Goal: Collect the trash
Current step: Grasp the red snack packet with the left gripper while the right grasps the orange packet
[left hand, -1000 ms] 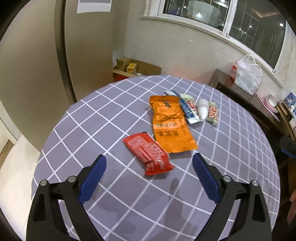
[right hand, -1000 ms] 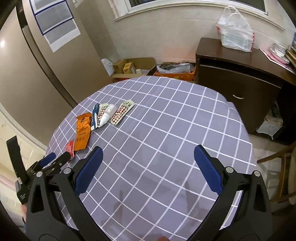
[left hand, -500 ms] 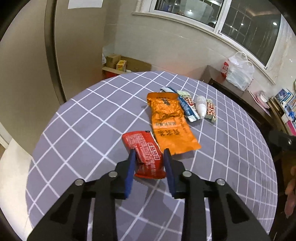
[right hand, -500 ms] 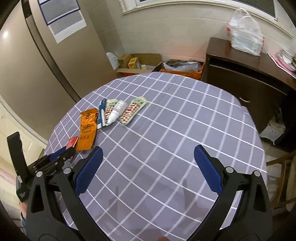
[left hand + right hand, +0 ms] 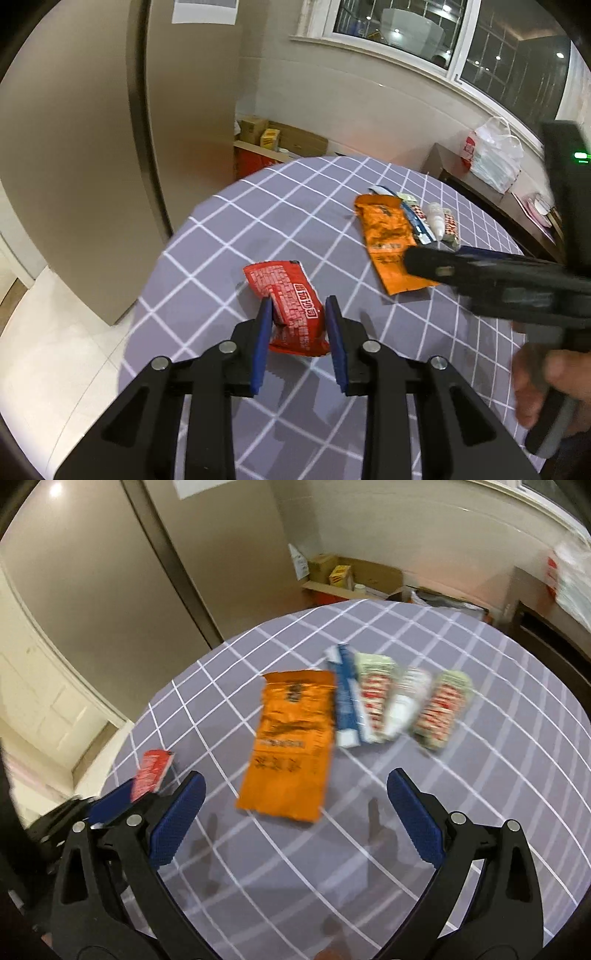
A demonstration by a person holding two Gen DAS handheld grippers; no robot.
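My left gripper is shut on a red snack wrapper and holds it off the grey checked table. The wrapper also shows in the right wrist view, at the far left. My right gripper is open and empty, just above the near end of an orange packet. The right gripper's body crosses the left wrist view over the orange packet. Beyond lie a blue wrapper, two red-and-green wrappers and a small white bottle.
A tall beige fridge stands left of the table. Cardboard boxes sit on the floor behind it. A dark sideboard with a white plastic bag stands at the back right, under the window.
My left gripper closed on the red wrapper and lifted it toward the table's left edge. My right gripper swung left and down over the orange packet.
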